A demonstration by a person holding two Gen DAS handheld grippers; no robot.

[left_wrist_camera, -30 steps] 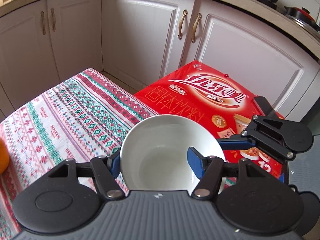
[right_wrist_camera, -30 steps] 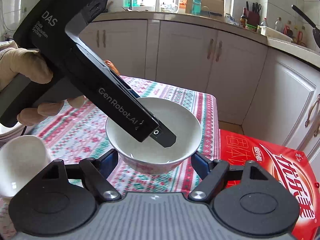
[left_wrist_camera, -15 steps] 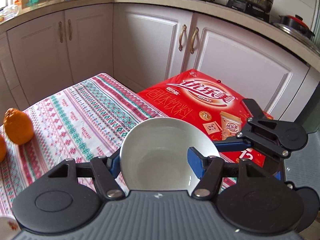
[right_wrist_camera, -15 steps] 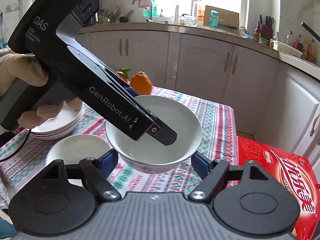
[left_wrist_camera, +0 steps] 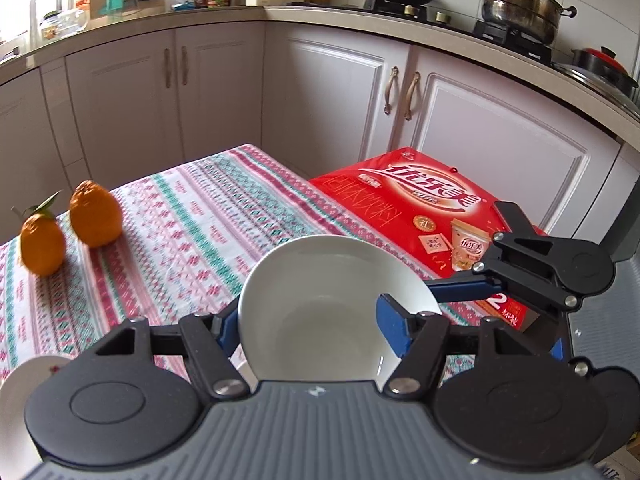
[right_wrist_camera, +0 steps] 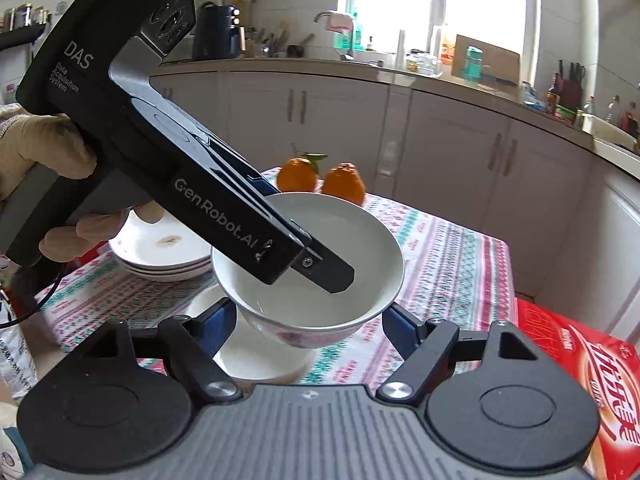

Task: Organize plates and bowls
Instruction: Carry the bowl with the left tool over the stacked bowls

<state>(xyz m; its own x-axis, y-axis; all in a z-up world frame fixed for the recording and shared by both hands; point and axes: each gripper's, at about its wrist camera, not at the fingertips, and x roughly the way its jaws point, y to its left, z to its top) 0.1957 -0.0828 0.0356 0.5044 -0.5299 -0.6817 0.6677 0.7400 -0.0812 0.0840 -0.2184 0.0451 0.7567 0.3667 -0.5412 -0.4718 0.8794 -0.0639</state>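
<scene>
Both tools have carried the white bowl (right_wrist_camera: 308, 268) away from the red carton (left_wrist_camera: 420, 216) side and further over the table (left_wrist_camera: 192, 216), a bit higher too. A second ago the left wrist view had no fruit in it; now two oranges (left_wrist_camera: 68, 228) sit at the far corner of the cloth, and in the right wrist view a stack of plates (right_wrist_camera: 160, 252) and a second bowl (right_wrist_camera: 256, 356) have come into sight.

Bowl first: it's up in the air, clear of the cloth, hanging right over that second bowl, which sits on the table left of the carton. The left tool (left_wrist_camera: 312, 322) has one finger inside the bowl and one outside, pinching the wall, and its jaws are just starting to ease apart with the rim still between them. The right tool (right_wrist_camera: 308, 326) sits with its blue pads either side of the bowl lower down; I honestly can't tell if they're pressing on it or just flanking it.

My read: this is the nesting step, bowl going into bowl, plates already stacked further left of the carton. If the left one lets go this high, the bowl could drop or tip, so it probably wants lowering first.
</scene>
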